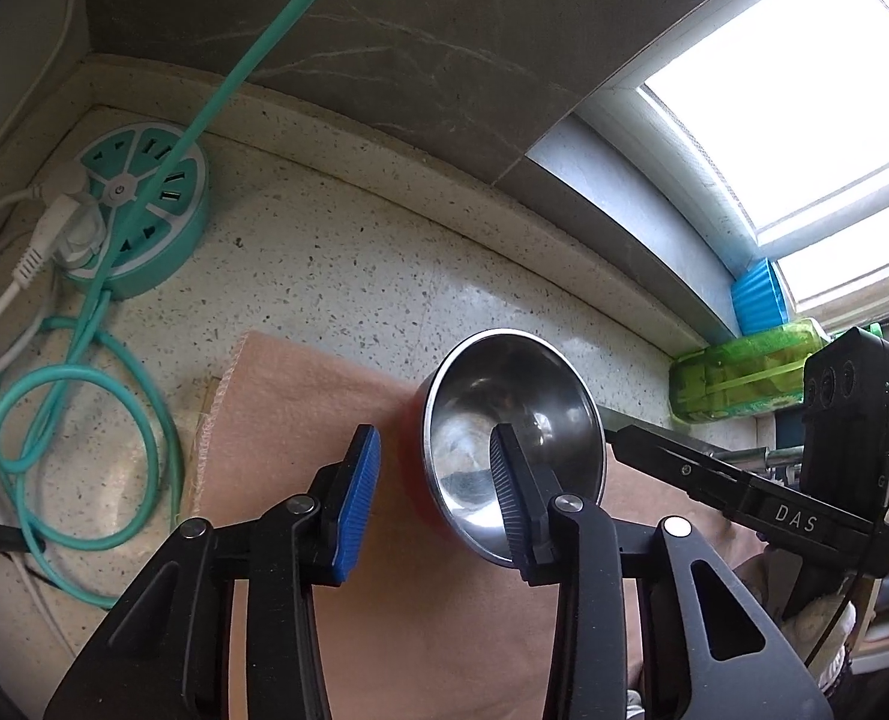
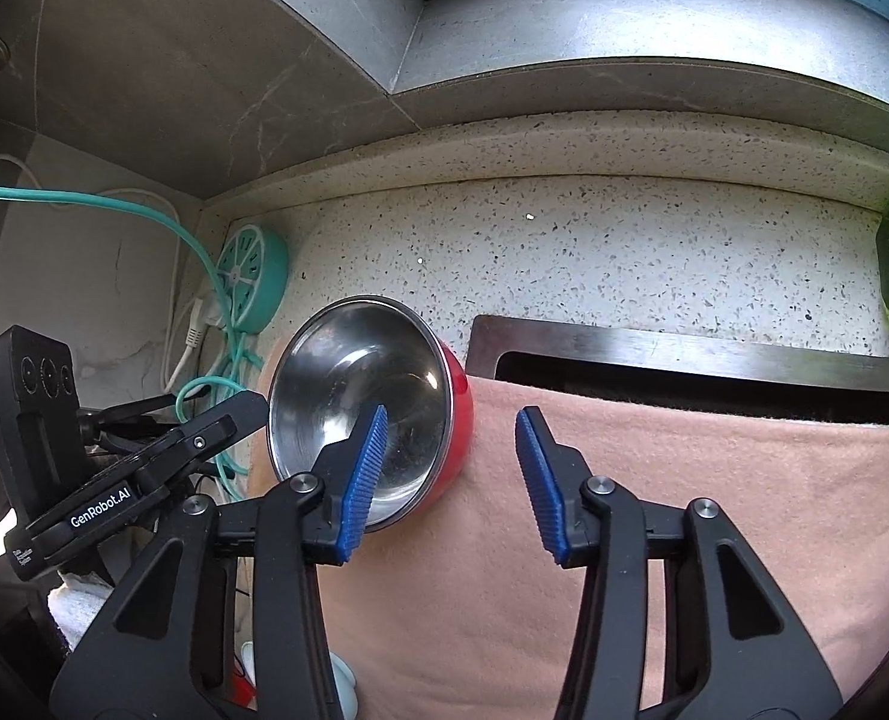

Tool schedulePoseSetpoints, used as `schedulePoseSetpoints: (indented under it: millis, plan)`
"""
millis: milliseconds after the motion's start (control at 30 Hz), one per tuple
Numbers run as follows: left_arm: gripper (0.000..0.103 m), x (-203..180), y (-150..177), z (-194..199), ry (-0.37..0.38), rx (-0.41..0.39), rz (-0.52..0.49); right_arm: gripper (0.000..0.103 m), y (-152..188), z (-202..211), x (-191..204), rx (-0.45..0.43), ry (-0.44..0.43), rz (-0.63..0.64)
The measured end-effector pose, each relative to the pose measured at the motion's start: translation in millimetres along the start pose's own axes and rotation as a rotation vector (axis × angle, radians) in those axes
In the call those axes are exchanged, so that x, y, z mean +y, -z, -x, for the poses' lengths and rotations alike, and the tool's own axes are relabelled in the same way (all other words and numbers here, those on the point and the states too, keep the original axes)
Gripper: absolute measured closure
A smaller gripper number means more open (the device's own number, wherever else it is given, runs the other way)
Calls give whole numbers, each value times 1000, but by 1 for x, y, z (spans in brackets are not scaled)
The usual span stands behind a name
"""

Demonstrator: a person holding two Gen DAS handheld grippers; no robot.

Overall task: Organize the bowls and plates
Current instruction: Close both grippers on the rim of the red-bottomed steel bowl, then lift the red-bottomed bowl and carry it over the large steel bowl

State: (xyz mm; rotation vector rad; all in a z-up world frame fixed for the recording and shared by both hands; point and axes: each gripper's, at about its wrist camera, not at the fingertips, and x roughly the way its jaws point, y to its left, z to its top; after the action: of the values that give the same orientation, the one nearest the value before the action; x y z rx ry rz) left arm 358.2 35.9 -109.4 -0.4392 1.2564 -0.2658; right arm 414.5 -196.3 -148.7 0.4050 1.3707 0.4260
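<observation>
A bowl, steel inside and red outside [image 1: 513,420], stands tilted on a pink cloth [image 1: 444,630], its mouth facing the cameras. My left gripper [image 1: 429,501] is open, with its jaws on either side of the bowl's near rim and not closed on it. In the right wrist view the same bowl [image 2: 354,402] sits at centre left. My right gripper [image 2: 453,483] is open, its left finger inside the bowl and its right finger outside the red wall. Each gripper shows in the other's view, on opposite sides of the bowl.
A teal round power strip [image 1: 144,210] with a looped teal cable [image 1: 78,408] and white plugs lies at the back left corner. A steel sink rim [image 2: 684,348] runs behind the cloth. A green container [image 1: 744,378] stands by the window ledge.
</observation>
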Motion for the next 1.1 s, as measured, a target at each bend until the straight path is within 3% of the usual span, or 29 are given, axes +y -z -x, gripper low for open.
schedulePoseSetpoints:
  millis: [500,700,1100]
  plan:
    - [86,0,0,-10,7,20,4,87,-6,-16,0,36,5,-2]
    - [91,-2,0,-12,4,16,-2,93,-5,-21,4,44,6,7]
    - [92,-2,4,-4,11,0,3,93,1,-13,8,42,9,10]
